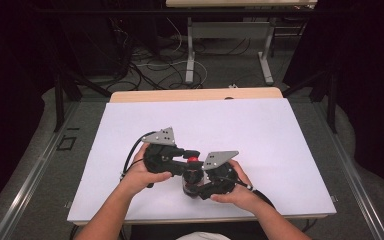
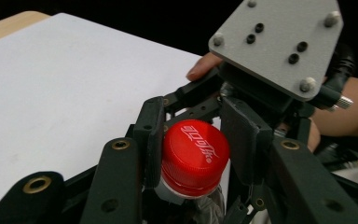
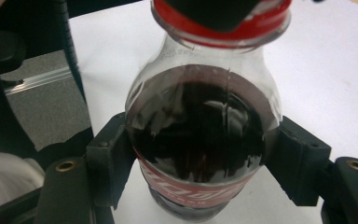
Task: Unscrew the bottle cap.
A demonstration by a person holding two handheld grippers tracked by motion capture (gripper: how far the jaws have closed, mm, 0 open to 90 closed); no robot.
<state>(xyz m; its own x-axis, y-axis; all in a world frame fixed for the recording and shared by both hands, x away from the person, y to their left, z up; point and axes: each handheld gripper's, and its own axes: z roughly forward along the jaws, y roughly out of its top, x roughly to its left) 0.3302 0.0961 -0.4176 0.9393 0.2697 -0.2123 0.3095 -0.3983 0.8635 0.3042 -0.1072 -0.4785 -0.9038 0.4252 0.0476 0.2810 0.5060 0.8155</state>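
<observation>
From above, a person's two hands meet over the near middle of the white tabletop (image 1: 260, 130), the left gripper (image 1: 192, 154) reaching rightward to a red cap (image 1: 193, 160) while the right gripper (image 1: 192, 189) sits just beneath it, nearer the person. A grey three-cornered plate tops each tool.

Along the left gripper (image 2: 196, 140), its jaws are closed against both sides of the red cap (image 2: 195, 156), which bears white lettering and crowns a clear bottle neck; the right hand (image 2: 335, 107) sits just behind.

Along the right gripper (image 3: 200, 163), its jaws clamp the cola bottle (image 3: 200, 140) at the label band, dark liquid filling the body. The red cap (image 3: 261, 25) is partly covered by a black jaw at the top.
</observation>
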